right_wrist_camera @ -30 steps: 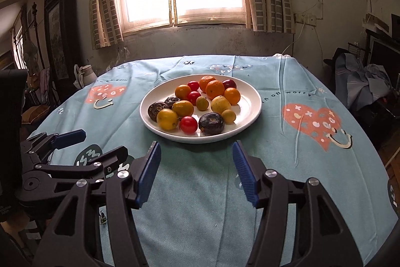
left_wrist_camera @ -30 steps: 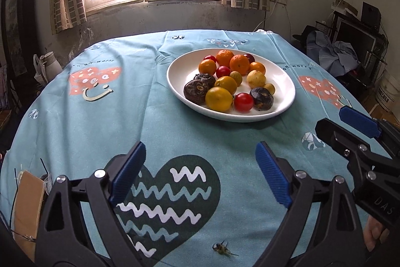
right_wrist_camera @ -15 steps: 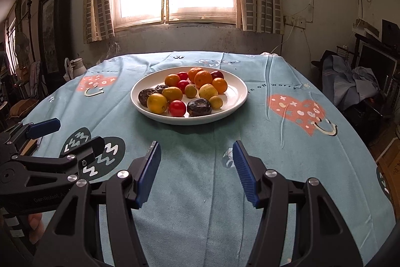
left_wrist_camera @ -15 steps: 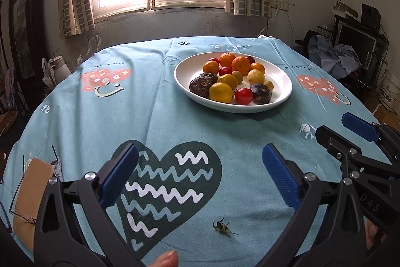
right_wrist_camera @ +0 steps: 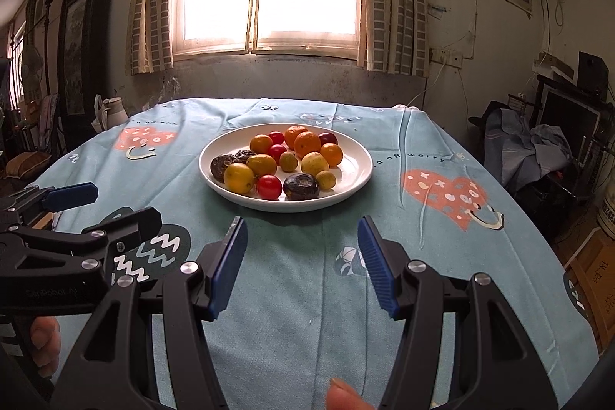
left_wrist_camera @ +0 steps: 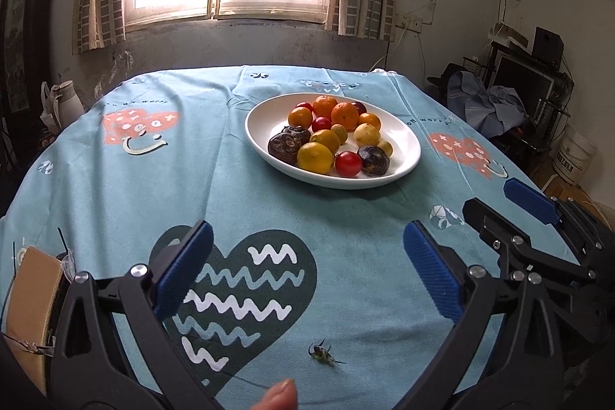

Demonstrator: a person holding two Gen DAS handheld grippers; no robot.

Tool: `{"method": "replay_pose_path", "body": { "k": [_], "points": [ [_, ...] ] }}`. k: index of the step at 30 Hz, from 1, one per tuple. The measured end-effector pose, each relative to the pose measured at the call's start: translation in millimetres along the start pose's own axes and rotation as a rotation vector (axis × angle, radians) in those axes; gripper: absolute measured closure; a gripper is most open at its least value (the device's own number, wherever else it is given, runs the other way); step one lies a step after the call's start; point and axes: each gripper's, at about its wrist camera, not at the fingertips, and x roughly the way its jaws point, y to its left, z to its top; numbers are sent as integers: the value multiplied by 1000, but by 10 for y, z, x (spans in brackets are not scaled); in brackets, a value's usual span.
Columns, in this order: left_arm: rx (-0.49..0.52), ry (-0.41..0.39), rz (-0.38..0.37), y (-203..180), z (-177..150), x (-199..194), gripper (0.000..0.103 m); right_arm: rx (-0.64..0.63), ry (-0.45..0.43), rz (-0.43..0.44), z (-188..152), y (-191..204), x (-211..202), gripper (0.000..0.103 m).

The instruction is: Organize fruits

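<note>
Altogether fourteen fruits (right_wrist_camera: 269, 166) (three dark) on one plate (right_wrist_camera: 355, 170)

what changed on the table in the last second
The left tongs spread wider and hold nothing. Both views drew back from the plate, which now looks farther off. The right tongs kept their gap, empty. The fruit lies as before.

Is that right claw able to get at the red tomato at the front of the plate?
Probably yes. The right claw is open and empty, and only bare cloth lies between it and the tomato, which sits exposed near the plate's front rim.
</note>
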Motion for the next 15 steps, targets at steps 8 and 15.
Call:
{"method": "replay_pose_path", "body": {
  "k": [8, 15],
  "points": [
    [-8, 15, 24, 1, -23, 49, 2, 3, 26, -5, -6, -1, 48, 43],
    [76, 23, 191, -106, -61, 116, 2, 5, 70, -3, -10, -1, 110, 43]
  ]
}}
